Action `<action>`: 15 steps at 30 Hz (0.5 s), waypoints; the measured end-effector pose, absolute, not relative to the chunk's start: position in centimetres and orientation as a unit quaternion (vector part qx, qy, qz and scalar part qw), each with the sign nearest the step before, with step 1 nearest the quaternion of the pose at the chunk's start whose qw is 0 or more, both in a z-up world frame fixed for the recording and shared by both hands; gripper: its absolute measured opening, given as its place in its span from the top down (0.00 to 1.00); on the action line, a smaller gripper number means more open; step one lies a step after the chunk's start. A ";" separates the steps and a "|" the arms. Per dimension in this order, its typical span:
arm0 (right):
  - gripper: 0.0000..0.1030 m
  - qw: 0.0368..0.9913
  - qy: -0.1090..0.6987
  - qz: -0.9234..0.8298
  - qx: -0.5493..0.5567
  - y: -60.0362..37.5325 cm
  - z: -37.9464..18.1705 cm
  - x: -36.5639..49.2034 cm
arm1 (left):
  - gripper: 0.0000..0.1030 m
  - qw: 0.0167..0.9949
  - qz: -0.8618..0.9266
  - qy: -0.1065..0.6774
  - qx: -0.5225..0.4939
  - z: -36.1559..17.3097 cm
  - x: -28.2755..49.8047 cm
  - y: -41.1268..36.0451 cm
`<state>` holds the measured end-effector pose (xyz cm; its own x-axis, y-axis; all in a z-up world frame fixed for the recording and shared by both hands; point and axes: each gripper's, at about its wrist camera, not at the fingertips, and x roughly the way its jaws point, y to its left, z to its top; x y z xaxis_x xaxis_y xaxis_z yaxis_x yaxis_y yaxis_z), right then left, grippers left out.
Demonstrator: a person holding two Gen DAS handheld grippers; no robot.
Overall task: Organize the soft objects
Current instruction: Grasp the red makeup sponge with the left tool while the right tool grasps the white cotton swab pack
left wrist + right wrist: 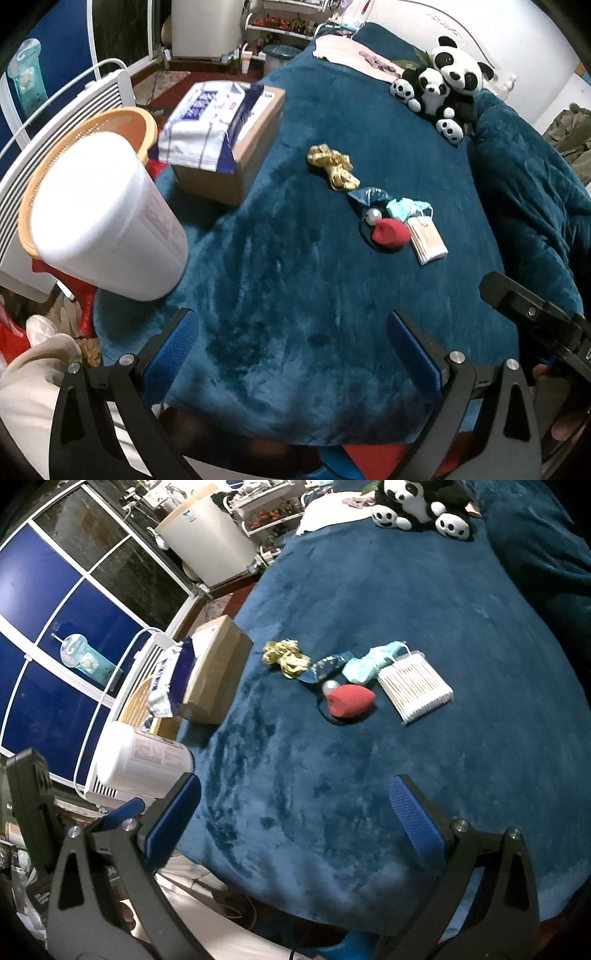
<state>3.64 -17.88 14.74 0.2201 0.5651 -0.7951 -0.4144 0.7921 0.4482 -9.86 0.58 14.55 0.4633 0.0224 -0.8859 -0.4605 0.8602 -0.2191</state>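
Teal blanket (pixel 369 775); white jar (pixel 144 764) label unreadable; blue-white pack (pixel 207 122) print blurred.

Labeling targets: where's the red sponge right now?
Red sponge lies mid-bed on the blue blanket, between the cotton swab pack and the gold ribbon.

Red sponge (pixel 390 236) beside cotton swabs (pixel 428 240)

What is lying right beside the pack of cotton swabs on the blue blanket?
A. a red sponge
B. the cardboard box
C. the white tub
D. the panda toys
A: the red sponge lies next to the cotton swabs in the small pile, while the pandas, box and tub sit well away.
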 end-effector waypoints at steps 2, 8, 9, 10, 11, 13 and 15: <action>0.00 0.777 0.543 0.310 0.069 -18.1 14.3 3.7 | 0.01 0.824 0.143 0.502 -0.221 14.0 -9.7 0.4; 0.00 0.775 0.554 0.297 0.072 -18.8 13.1 4.1 | 0.01 0.815 0.137 0.516 -0.223 12.4 -9.0 0.1; 0.00 0.774 0.555 0.296 0.072 -18.8 12.9 4.1 | 0.01 0.814 0.136 0.519 -0.224 12.2 -8.9 0.1; 0.00 0.774 0.556 0.294 0.073 -18.9 12.7 4.3 | 0.01 0.812 0.135 0.521 -0.224 11.9 -8.7 0.0; 0.00 0.773 0.558 0.292 0.074 -19.1 12.5 4.4 | 0.01 0.811 0.135 0.523 -0.224 11.7 -8.6 0.0; 0.00 0.772 0.561 0.287 0.076 -19.3 12.1 4.7 | 0.01 0.809 0.133 0.527 -0.224 11.3 -8.3 0.0; 0.00 0.772 0.563 0.284 0.078 -19.5 11.8 4.9 | 0.01 0.806 0.132 0.531 -0.224 11.0 -8.1 -0.1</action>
